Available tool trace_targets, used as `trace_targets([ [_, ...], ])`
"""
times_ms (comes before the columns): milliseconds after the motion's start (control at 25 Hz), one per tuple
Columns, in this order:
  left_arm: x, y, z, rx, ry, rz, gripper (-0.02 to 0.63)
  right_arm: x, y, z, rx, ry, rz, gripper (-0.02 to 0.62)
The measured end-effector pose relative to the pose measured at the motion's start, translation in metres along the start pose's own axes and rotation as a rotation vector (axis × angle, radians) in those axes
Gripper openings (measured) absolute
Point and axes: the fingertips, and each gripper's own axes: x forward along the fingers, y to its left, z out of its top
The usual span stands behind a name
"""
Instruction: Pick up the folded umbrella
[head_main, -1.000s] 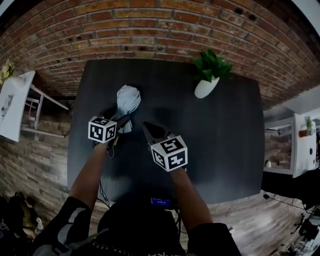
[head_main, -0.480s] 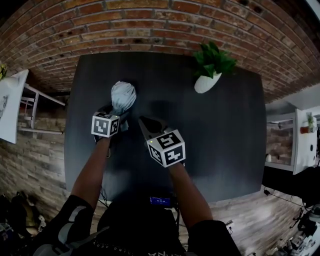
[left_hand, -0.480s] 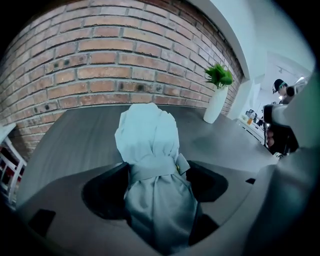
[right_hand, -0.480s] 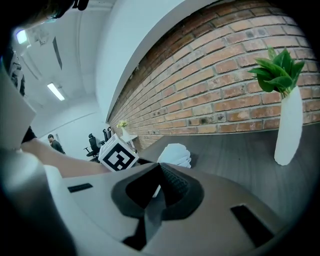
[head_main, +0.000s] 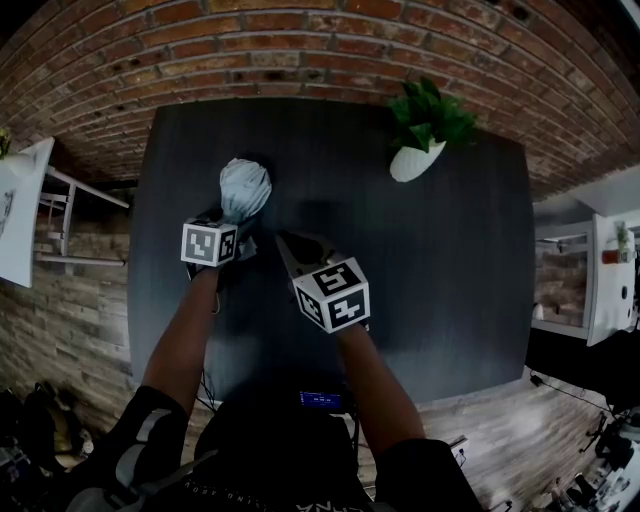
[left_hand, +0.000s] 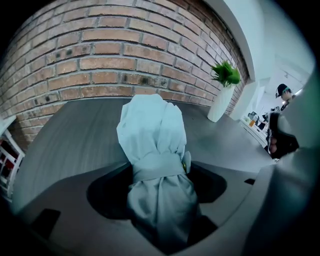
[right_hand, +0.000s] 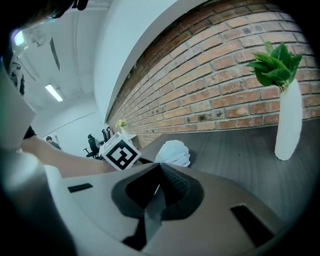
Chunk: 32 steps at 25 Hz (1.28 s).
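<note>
- Brick wall (head_main: 320, 45): red-brown courses with pale mortar, rough face, running behind the table's far edge.
- Table (head_main: 450, 260): dark rectangular top with a smooth matte finish and faint wood grain.
- Potted plant (head_main: 418, 150): glossy white tapered vase holding broad green leaves, at the far right of the table.
- Folded umbrella (left_hand: 152, 140): pale grey-blue fabric, soft and creased, bunched into a rounded bulb and cinched by a strap with a small metal snap. It is over the table's left half. Its long axis runs along the jaws, with the bulbous end pointing away from the person towards the wall.
- Left gripper (left_hand: 157, 210): grey moulded shell, jaws clamped on the umbrella's narrower near end.
- Right gripper (right_hand: 156, 197): same shell, ribbed dark pads pressed together with nothing between, just right of the umbrella.
</note>
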Motion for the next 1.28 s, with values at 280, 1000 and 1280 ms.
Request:
trace_targets([
  [280, -0.001, 0.002, -0.001, -0.042, -0.018, -0.047, 0.311, -0.003, 0.000, -0.001, 0.001, 0.000, -0.011, 0.008],
  [1000, -0.063, -0.030, 0.028, -0.149, -0.223, -0.301, 0.308, -0.028, 0.012, 0.010, -0.052, -0.019, -0.034, 0.008],
  [1280, -0.137, -0.062, 0.055, -0.125, -0.437, -0.395, 0.308, -0.053, 0.031, 0.026, -0.094, -0.060, -0.035, 0.008],
])
